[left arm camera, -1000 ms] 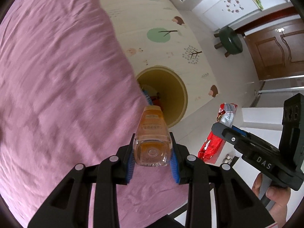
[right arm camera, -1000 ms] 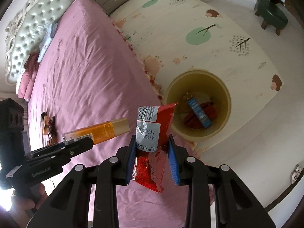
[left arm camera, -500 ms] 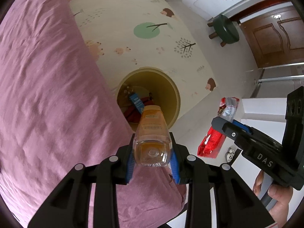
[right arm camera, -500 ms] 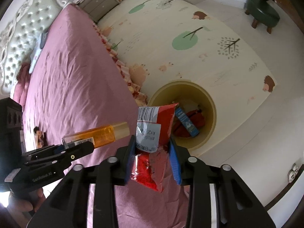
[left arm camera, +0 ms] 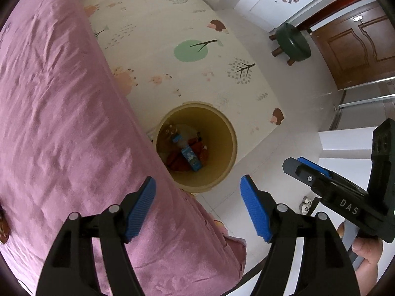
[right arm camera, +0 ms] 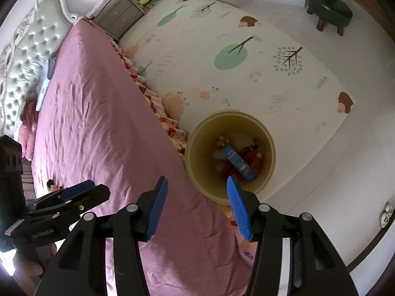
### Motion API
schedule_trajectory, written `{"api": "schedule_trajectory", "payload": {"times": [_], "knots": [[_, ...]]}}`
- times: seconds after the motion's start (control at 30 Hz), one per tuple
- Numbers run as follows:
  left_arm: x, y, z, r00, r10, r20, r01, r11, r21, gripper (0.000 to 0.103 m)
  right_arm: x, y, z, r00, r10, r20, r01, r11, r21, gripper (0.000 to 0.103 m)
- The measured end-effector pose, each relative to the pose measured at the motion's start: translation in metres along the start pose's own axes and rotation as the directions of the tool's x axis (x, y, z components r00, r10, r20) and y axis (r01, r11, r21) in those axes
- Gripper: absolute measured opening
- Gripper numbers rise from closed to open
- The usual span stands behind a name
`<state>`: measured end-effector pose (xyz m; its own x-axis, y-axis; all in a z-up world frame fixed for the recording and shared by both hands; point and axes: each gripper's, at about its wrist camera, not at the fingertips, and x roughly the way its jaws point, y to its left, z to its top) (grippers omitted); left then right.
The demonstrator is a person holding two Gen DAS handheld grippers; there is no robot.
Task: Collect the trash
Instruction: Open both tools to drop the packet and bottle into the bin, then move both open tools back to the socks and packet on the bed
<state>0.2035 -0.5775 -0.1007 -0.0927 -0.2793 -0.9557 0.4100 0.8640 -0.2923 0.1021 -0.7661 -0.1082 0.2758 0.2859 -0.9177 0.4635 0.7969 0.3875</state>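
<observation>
Both sets of black tongs with blue ribbed pads hang over the corner of a bed covered in a wrinkled pink spread, pointing steeply down toward a round yellow plastic waste bin that stands on the floor just beside the bed, at the edge of a cream play mat printed with trees and hedgehogs. The left tongs stand wide and are opening, with nothing between the pads; the right tongs are also spread and opening, likewise empty.

The collected rubbish lies at the bottom of the bin: a blue rectangular carton resting slantwise on crumpled red wrapping, with paler scraps beside them, too small to identify. A small dark object sits on the spread near the left tongs in the right wrist view; whether it is trash cannot be told.

Judged from their look, such pieces are light. The carton should be fairly stiff and best pinched across its narrow faces; foil wrapping is likely to be slick and crushable, so a firm bite on a bunched fold would probably hold better than one on a flat edge. A green padded stool stands well apart, near a brown wooden door.
</observation>
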Motion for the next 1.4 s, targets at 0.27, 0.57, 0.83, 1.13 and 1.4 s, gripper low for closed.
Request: {"api": "schedule_trajectory", "payload": {"times": [0.27,0.57,0.83,1.13,1.4], "knots": [[-0.018,0.027,-0.021,0.999,0.016,0.032,-0.014,0.998,-0.060,0.071,-0.003,0.037,-0.010,1.000,0.027,-0.005,-0.027,0.997,-0.076,0.050],[-0.053,0.086,-0.064,0.995,0.038,0.093,-0.022,0.986,-0.163,0.071,0.010,0.104,-0.042,0.997,0.043,-0.058,-0.053,0.978,-0.200,0.050],[-0.082,0.150,-0.123,0.989,0.061,0.132,-0.022,0.961,-0.277,0.071,0.026,0.174,-0.087,0.992,0.053,-0.114,-0.086,0.947,-0.310,0.050],[-0.109,0.245,-0.203,0.982,0.095,0.164,-0.012,0.894,-0.448,0.071,0.055,0.258,-0.148,0.979,0.050,-0.196,-0.131,0.894,-0.429,0.050],[-0.132,0.318,-0.262,0.974,0.134,0.184,-0.008,0.828,-0.561,0.071,0.080,0.332,-0.202,0.968,0.057,-0.245,-0.175,0.852,-0.494,0.050]]}}
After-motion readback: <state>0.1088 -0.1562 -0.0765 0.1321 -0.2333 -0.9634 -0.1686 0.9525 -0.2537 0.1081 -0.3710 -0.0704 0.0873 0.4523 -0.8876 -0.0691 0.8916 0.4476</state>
